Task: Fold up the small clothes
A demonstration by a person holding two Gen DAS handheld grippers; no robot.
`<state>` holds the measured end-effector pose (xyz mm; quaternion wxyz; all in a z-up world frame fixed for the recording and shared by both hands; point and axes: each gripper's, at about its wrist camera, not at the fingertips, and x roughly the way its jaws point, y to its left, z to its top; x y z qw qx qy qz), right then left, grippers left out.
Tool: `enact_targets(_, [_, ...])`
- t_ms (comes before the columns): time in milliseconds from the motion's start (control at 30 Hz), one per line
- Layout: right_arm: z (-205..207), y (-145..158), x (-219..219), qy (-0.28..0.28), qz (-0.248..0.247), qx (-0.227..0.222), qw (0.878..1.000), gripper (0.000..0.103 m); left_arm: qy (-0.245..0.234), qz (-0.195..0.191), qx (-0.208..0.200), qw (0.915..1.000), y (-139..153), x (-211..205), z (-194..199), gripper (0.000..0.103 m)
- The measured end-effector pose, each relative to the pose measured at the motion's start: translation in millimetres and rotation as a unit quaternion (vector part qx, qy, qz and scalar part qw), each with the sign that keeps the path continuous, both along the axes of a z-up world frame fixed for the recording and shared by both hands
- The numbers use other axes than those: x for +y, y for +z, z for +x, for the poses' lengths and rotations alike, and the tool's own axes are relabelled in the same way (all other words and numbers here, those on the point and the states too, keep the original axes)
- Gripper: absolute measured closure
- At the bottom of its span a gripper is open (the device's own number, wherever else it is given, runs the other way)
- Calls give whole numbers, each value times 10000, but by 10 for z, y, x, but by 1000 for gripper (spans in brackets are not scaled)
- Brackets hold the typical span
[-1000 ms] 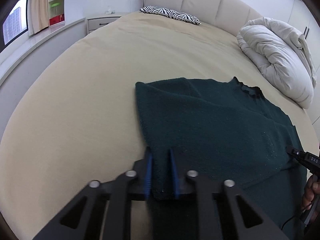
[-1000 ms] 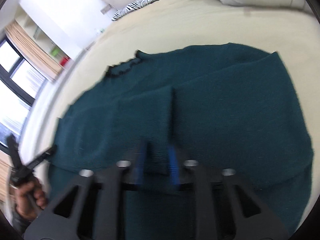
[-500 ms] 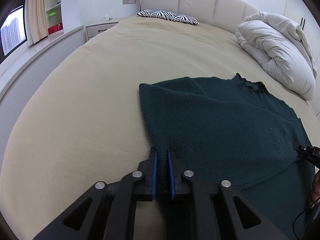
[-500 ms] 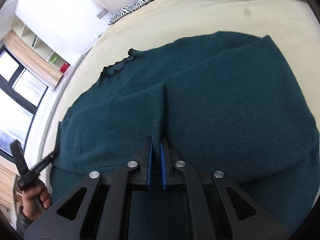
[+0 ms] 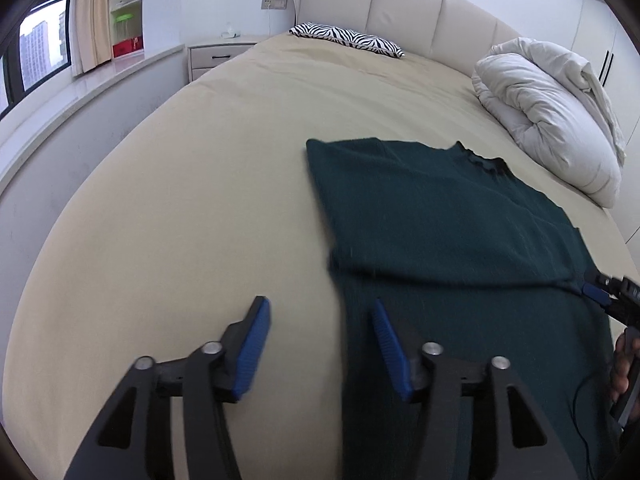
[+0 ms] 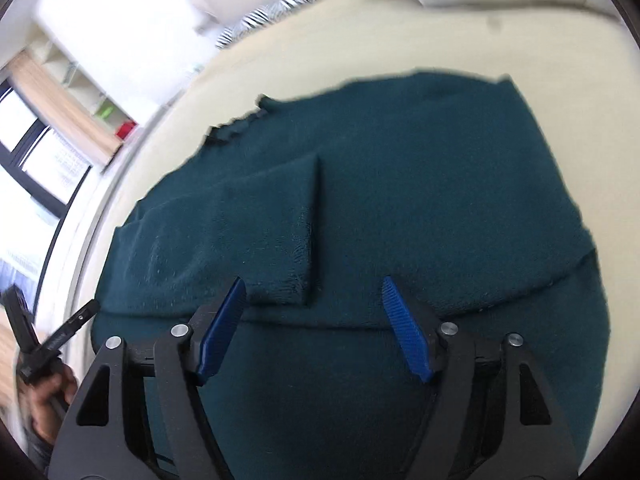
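A dark green knit sweater (image 5: 444, 216) lies flat on the beige bed (image 5: 192, 200), sleeves folded in over the body; it fills the right wrist view (image 6: 420, 184). My left gripper (image 5: 320, 320) is open and empty over the sweater's left edge near the hem. My right gripper (image 6: 314, 304) is open and empty just above the sweater, beside a folded sleeve cuff (image 6: 296, 256). The right gripper's tip also shows at the right edge of the left wrist view (image 5: 604, 292), and the left gripper at the left edge of the right wrist view (image 6: 60, 336).
A rolled white duvet (image 5: 552, 120) lies at the bed's right side. A zebra pillow (image 5: 348, 36) sits by the padded headboard (image 5: 400, 4). A nightstand (image 5: 220, 54) and a window ledge (image 5: 80, 88) run along the left.
Both grippers were shut on the sweater's fabric and have opened and let it go. The folded part now lies flat on the sweater. Both have pulled back slightly.
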<state>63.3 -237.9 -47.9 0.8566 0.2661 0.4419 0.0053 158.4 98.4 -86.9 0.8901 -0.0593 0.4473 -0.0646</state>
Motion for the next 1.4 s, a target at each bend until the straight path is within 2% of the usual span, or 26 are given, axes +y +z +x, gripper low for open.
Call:
enact_targets(33, [-86, 72, -21, -131, 40, -18, 9999, 36, 32, -146, 1, 9999, 31, 51, -125, 33])
enact_targets(100, [-323, 250, -69, -267, 147, -293, 9991, 35, 13, -451, 7, 9990, 94, 134, -408, 33])
enact_targets(200, [-815, 491, -110, -383, 180, -614, 9972, 34, -70, -615, 74, 9981, 131, 194, -834, 32])
enact_targets(300, [-1423, 601, -177, -415, 570, -768, 9946, 34, -28, -1217, 420, 9917, 32, 306, -1221, 34])
enact_targets(367, [-1779, 617, -214, -447, 752, -759, 9933, 34, -71, -1492, 745, 9860, -74, 342, -1448, 34])
enact_targets(500, [-2425, 533, -317, -627, 1078, -601, 9904, 34, -288, -1544, 883, 9836, -89, 333, -1802, 34])
enact_targets(667, [-3015, 378, -483, -887, 1419, -338, 9853, 34, -413, -1982, 1123, 9728, -97, 419, -1944, 35])
enact_targets(800, [-3348, 327, -597, -1099, 1665, -281, 9795, 37, -494, -2087, 1345, 9674, -144, 437, -1994, 39])
enact_targets(867, [-3450, 322, -645, -1114, 1743, -241, 9781, 37, -494, -2219, 1465, 9627, -181, 466, -2004, 45])
enact_targets(933, [-3542, 307, -685, -1117, 1785, -159, 9774, 37, -427, -2327, 1566, 9589, -212, 508, -2027, 56])
enact_targets(1033, [-3677, 279, -746, -1197, 1836, -11, 9757, 37, -359, -2513, 1683, 9525, -238, 560, -2057, 62])
enact_targets(1267, [-3809, 264, -838, -1291, 2048, 112, 9702, 37, -141, -3045, 1911, 9331, -343, 633, -2048, 62])
enact_targets(1400, [-3806, 292, -840, -1294, 2086, 229, 9691, 37, -99, -3106, 1919, 9309, -371, 681, -2070, 71])
